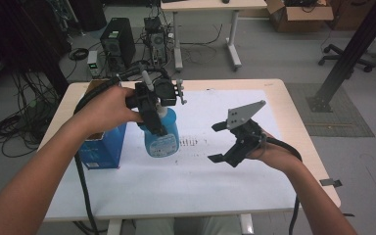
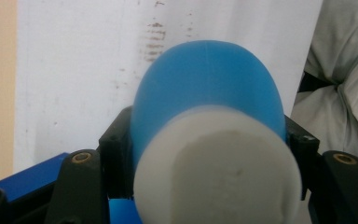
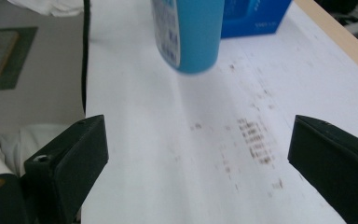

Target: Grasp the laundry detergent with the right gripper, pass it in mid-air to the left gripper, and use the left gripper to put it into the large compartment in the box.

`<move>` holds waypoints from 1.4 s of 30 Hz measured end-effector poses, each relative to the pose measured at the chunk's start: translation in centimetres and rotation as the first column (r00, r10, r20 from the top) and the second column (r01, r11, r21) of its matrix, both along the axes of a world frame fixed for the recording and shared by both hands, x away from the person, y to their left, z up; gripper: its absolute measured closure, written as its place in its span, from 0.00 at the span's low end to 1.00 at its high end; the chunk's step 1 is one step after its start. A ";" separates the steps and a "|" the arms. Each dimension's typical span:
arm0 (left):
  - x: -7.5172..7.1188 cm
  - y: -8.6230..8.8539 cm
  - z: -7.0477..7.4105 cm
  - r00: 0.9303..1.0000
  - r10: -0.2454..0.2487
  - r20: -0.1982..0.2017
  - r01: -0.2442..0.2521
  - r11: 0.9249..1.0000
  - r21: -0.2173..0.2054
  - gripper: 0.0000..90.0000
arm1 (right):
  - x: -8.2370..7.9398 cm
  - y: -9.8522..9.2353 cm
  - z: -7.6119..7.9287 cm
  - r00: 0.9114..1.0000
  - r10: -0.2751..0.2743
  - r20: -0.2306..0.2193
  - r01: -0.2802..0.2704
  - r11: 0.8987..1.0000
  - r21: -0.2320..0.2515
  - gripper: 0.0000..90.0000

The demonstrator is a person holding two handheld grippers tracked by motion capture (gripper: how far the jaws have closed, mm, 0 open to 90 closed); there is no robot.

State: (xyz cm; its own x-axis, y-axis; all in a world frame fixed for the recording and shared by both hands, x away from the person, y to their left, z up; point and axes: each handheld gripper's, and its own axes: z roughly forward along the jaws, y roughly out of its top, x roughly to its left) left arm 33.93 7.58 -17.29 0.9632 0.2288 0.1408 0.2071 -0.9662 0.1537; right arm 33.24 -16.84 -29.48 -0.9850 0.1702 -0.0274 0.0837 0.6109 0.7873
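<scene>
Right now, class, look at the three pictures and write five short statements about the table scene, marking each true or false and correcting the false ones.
1. The left tool is closed around the blue bottle. True.
2. The right tool holds the bottle's white cap. False: its jaws stand wide apart with nothing between them.
3. A blue box stands beside the bottle. True.
4. The bottle lies on its side. False: it stands upright.
5. The white sheet on the table is spotless. False: dark marks speckle it.
</scene>
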 end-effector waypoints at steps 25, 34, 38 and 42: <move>2.8 2.2 4.6 0.937 0.342 0.067 -0.341 0.940 -0.026 0.42 | -2.1 -8.9 1.6 0.983 -0.181 -0.001 0.174 0.946 -0.275 0.04; 3.9 3.7 5.8 0.890 0.452 0.070 -0.449 0.892 -0.045 0.42 | -2.5 -10.5 1.9 0.974 -0.226 0.029 0.224 0.925 -0.307 0.04; 4.3 4.2 6.4 0.860 0.506 0.061 -0.505 0.862 -0.045 0.42 | -2.7 -10.9 1.9 0.973 -0.230 0.037 0.229 0.917 -0.326 0.04; 4.6 4.9 7.2 0.825 0.560 0.074 -0.558 0.829 -0.042 0.42 | -2.7 -11.2 1.7 0.972 -0.232 0.043 0.232 0.910 -0.343 0.04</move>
State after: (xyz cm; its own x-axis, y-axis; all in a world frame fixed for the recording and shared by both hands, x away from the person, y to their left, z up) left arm 38.53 12.44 -10.04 0.6555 0.7279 0.2014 0.6972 -0.6857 0.2092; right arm 30.51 -28.08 -27.79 -0.9188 0.3737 -0.1268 0.2548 0.8072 0.5325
